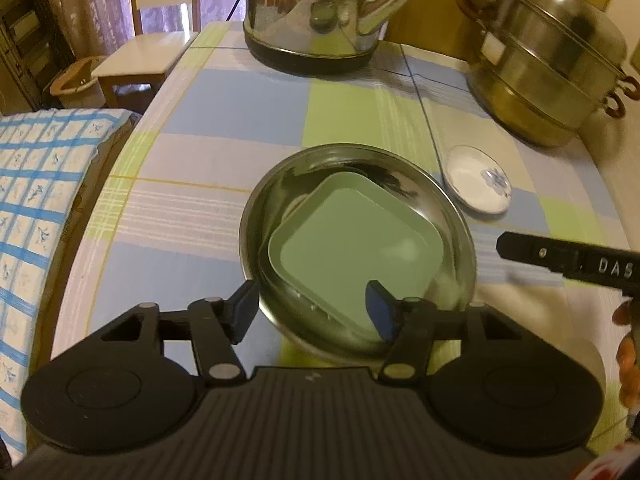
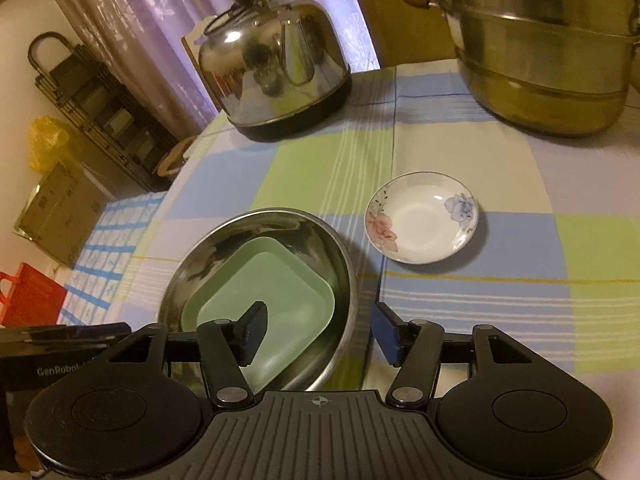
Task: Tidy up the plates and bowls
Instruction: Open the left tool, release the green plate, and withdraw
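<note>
A green square plate [image 1: 356, 246] lies inside a steel bowl [image 1: 456, 216] on the checked tablecloth; both also show in the right wrist view, plate [image 2: 280, 284] and bowl [image 2: 248, 228]. A small white floral dish [image 2: 422, 222] sits right of the bowl, and also shows in the left wrist view [image 1: 478, 184]. My left gripper [image 1: 312, 308] is open, its fingers either side of the bowl's near rim. My right gripper [image 2: 320, 334] is open, straddling the bowl's right rim, the left finger over the plate. Neither holds anything.
A steel kettle [image 2: 276, 68] stands at the back of the table and a stacked steel steamer pot [image 2: 548, 44] at the back right. The table edge runs along the left, with a chair [image 1: 136, 56] and a blue-checked cloth [image 1: 44, 208] beyond.
</note>
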A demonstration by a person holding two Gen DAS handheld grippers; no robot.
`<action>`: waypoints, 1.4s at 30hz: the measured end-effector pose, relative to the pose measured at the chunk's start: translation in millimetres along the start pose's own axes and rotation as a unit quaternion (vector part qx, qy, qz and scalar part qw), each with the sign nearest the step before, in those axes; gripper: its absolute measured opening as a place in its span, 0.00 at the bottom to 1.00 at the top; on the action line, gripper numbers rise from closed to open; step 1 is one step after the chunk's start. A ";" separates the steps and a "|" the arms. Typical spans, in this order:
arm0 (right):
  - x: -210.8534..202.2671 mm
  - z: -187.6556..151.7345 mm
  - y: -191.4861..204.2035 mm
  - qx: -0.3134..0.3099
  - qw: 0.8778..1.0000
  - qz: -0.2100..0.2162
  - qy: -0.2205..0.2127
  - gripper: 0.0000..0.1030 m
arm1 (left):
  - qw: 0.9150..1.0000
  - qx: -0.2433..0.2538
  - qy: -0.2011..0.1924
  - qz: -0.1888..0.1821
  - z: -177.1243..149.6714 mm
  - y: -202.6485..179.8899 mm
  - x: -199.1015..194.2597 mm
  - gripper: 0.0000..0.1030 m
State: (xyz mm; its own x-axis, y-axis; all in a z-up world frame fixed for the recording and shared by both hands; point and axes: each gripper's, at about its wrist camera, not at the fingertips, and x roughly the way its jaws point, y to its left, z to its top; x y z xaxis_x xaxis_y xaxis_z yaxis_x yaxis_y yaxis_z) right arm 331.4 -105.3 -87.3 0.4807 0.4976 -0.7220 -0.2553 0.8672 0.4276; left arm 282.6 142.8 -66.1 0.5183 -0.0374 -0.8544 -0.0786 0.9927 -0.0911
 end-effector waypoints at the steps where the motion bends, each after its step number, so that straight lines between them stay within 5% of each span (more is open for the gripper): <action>1: -4.8 -1.9 -0.5 0.002 1.000 0.002 0.000 0.59 | 1.000 0.002 -0.002 0.000 -3.2 -2.1 -5.0 0.59; 27: -106.9 -71.9 -11.9 -0.011 1.000 -0.001 -0.013 0.64 | 0.998 0.045 -0.022 -0.029 -73.4 -82.8 -81.3 0.73; 42: -142.1 -92.7 -37.1 0.020 1.000 -0.014 -0.016 0.66 | 0.997 0.071 -0.037 -0.010 -97.6 -115.9 -101.5 0.87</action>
State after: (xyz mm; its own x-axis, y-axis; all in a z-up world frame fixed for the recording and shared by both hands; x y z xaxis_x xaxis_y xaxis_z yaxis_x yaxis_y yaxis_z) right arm 194.7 -206.2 -50.9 0.5137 0.4724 -0.7162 -0.2085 0.8785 0.4299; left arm 156.0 20.4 -18.7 0.5802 -0.0546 -0.8126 0.0513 0.9982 -0.0305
